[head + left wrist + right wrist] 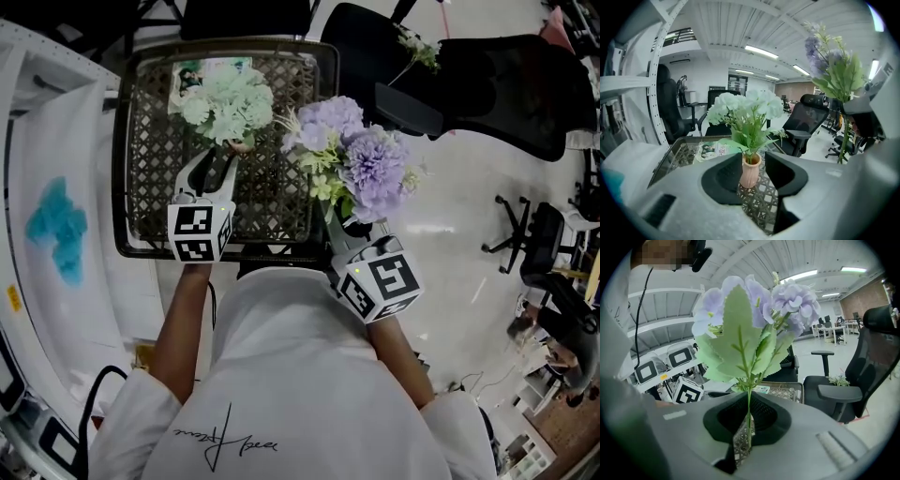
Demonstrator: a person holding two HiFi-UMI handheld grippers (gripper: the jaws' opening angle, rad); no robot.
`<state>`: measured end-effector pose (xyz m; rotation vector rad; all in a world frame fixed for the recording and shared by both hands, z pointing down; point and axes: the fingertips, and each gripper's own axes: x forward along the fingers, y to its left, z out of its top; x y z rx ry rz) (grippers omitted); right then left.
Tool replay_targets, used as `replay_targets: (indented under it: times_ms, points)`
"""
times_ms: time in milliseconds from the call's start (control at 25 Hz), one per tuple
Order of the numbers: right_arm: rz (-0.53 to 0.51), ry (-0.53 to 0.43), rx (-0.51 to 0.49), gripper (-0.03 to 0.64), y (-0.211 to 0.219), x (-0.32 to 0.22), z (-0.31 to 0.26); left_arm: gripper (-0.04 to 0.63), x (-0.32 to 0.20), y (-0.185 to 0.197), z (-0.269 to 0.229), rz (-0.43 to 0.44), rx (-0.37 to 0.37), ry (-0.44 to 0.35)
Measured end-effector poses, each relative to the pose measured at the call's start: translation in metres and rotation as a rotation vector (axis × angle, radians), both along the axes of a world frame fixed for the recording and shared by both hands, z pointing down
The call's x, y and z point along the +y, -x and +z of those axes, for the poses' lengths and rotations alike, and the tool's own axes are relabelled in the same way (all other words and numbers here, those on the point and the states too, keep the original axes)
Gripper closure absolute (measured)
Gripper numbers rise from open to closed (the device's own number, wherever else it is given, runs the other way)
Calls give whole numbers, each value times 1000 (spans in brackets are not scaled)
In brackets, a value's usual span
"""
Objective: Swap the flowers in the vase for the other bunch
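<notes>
Bright, even light falls from ceiling strip lamps above the white flowers, which look sharp. Both gripper views bow and darken towards their corners. Right of those flowers in the head view, the pale floor glares.

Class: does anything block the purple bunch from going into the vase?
Yes. The white flowers stand in the vase, filling its mouth, so the purple bunch cannot enter until they come out.
</notes>
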<state>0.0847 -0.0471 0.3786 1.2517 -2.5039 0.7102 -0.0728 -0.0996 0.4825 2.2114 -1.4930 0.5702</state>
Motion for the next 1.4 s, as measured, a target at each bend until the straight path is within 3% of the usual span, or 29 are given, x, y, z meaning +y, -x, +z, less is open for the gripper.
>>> replay_targets:
  times_ms: [280, 800, 1400]
  points:
    - [-9, -15, -18, 598, 10, 10, -4, 463, 18, 4, -14, -26, 55, -8]
    - [-11, -56, -65, 598, 25, 32, -21, 486, 67, -5, -44, 12, 81, -33]
    - [-98, -120, -75, 598, 47, 39, -51, 597, 104, 22, -95, -1, 131, -125]
